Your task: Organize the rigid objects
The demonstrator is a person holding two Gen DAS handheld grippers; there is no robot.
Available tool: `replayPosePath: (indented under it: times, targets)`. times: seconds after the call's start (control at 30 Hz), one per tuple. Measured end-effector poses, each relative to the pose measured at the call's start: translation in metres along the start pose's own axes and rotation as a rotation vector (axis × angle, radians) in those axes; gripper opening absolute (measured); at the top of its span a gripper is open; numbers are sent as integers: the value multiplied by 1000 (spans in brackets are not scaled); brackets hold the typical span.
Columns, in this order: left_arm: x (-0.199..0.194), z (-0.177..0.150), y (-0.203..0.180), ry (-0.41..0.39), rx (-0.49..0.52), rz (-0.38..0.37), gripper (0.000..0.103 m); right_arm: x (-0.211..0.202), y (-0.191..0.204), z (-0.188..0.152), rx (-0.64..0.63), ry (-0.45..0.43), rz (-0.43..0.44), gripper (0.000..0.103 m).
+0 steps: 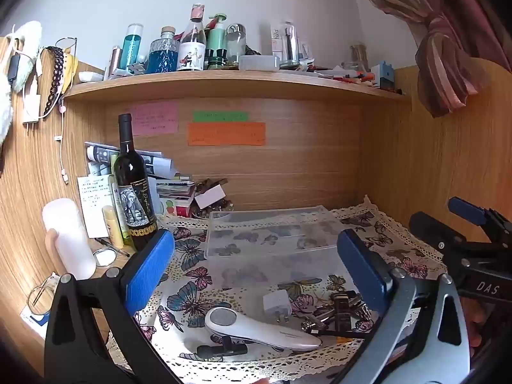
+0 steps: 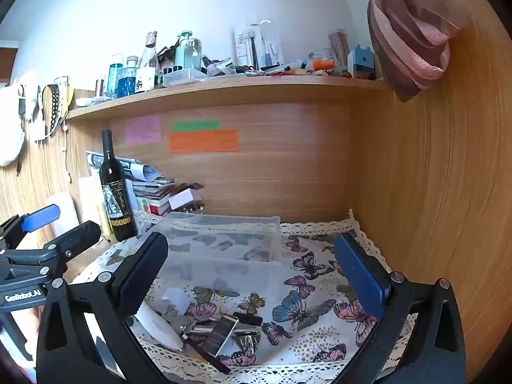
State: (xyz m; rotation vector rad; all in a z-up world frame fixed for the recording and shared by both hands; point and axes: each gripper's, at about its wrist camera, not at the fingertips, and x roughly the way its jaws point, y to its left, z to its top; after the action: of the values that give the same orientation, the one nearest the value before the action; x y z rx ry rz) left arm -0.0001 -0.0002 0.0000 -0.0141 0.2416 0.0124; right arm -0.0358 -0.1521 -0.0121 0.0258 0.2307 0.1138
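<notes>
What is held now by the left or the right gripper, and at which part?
Nothing is held. The left gripper and the right gripper both stand wide open above the butterfly-print tablecloth, with no object between their pads.

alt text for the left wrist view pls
The open left gripper hangs over a butterfly-print cloth with nothing between its blue pads. A white handheld device, white plug and metal clips lie near it, a clear plastic box behind. A dark wine bottle stands left.
</notes>
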Motion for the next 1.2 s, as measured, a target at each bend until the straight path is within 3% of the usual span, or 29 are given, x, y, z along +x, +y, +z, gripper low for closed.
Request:
replayPosePath:
  times: [1.2]
  targets:
    - [-4, 5, 2, -35, -28, 6, 103, -3, 3, 0, 27, 3, 23, 103]
